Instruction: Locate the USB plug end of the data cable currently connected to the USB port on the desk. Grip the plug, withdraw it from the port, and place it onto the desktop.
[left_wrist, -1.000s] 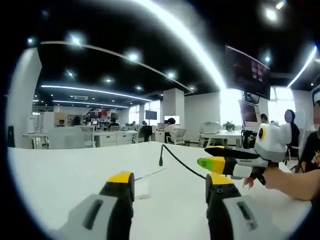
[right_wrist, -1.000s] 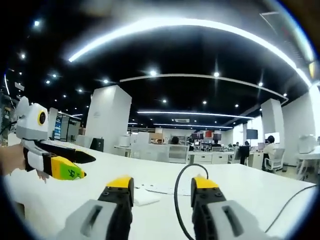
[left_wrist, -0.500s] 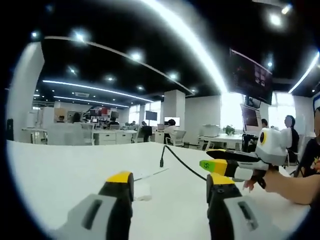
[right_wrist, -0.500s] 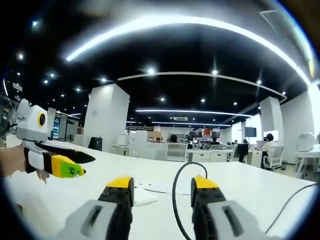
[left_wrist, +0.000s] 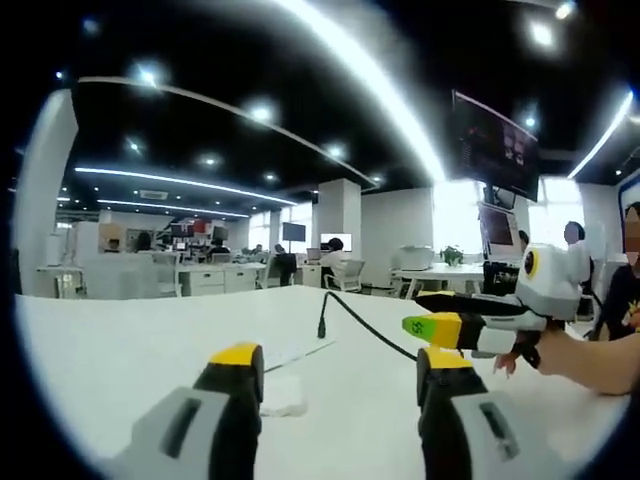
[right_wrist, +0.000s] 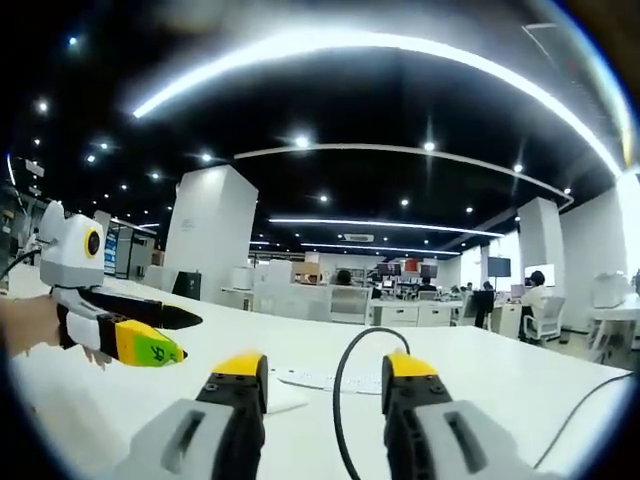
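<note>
desk (left_wrist: 120, 350): smooth matt white | cable (left_wrist: 362, 322): black, rubbery-looking | left claw (left_wrist: 340, 375): matt grey plastic, yellow tips

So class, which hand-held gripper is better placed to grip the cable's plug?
Probably right: the black cable arcs between the right hand-held gripper's open jaws. The left hand-held gripper sits farther from the plug.

An open-plan office. Rows of white desks (left_wrist: 200, 275) with seated people fill mid-frame. Long white ceiling light strips (right_wrist: 370, 45) curve across the top.
</note>
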